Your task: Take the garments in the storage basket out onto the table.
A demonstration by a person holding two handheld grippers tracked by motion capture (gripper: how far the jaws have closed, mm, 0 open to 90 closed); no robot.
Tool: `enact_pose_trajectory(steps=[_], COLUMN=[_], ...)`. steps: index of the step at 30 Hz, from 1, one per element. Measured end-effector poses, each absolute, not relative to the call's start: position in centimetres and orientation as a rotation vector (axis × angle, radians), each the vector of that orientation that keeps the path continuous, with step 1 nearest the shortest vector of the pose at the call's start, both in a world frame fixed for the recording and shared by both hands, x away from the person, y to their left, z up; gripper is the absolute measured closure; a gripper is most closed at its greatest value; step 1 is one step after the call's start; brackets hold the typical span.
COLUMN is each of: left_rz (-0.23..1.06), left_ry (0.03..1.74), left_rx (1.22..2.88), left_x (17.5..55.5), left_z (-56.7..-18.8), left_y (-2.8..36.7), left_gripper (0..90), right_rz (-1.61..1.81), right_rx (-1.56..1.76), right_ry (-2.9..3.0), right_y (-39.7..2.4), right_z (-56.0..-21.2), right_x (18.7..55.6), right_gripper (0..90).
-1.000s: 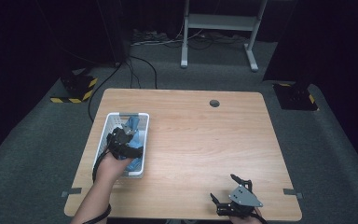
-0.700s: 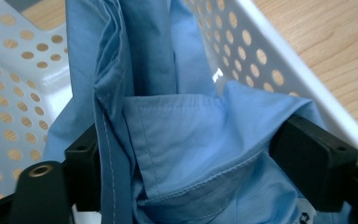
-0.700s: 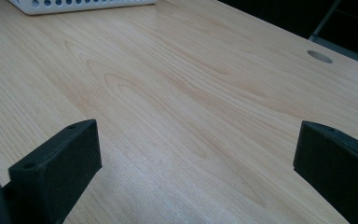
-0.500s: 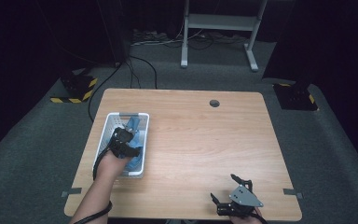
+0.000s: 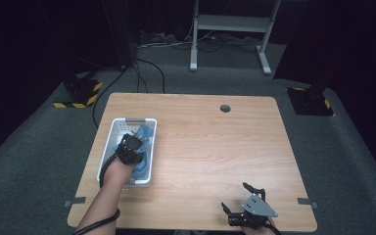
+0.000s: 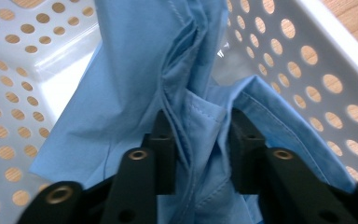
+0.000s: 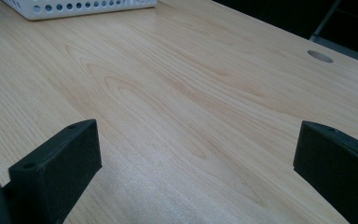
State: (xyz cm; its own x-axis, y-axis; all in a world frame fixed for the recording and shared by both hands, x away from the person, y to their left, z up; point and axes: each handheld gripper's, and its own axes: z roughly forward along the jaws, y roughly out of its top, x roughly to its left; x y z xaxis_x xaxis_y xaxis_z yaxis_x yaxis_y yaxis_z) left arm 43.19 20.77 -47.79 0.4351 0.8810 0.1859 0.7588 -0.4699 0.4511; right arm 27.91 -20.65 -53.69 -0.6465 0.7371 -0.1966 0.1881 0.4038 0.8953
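Observation:
A white perforated basket (image 5: 122,123) sits at the table's left side with a crumpled light blue cloth (image 5: 147,133) in it. My left gripper (image 5: 129,147) reaches down into the basket. In the left gripper view its jaws have just been closing, and my left gripper (image 6: 199,122) pinches a bunched fold of the blue cloth (image 6: 135,70) against the basket wall (image 6: 307,46). My right gripper (image 5: 234,196) rests near the table's front edge, to the right. In its own view my right gripper (image 7: 196,149) stands open over bare wood.
The wooden table (image 5: 215,147) has a round cable hole (image 5: 225,108) near its far edge. The basket's corner (image 7: 74,9) lies far off in the right gripper view. A metal stand (image 5: 230,29) and cables lie on the dark floor beyond.
My left hand has shifted only slightly inside the basket, over the cloth. The right gripper has stayed where it was.

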Motion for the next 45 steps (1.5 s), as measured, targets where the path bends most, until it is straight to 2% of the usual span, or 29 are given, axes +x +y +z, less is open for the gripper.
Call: enact_pose_trajectory(steps=[4, 12, 26, 45], left_rz=[0.591, 0.642, 0.675, 0.823], left_ry=[1.408, 1.390, 1.348, 1.238], left_rx=[2.383, 2.364, 2.212, 2.093], left_x=[43.1, 42.7, 40.9, 37.8], left_z=[-47.8, -47.7, -45.4, -40.5], left_y=[21.0, 21.3, 22.8, 23.4], left_gripper=[78.0, 82.6, 83.1, 83.0], right_rz=[1.219, 1.220, 1.220, 1.212], right_rx=[0.785, 0.785, 0.788, 0.785], right_ry=[2.079, 2.078, 2.079, 2.079], right_y=[-20.6, -20.7, -20.7, -20.6], right_z=[-53.7, -53.7, -53.7, -53.7], right_x=[27.9, 27.9, 27.9, 27.9], right_gripper=[0.3, 0.3, 0.3, 0.3])
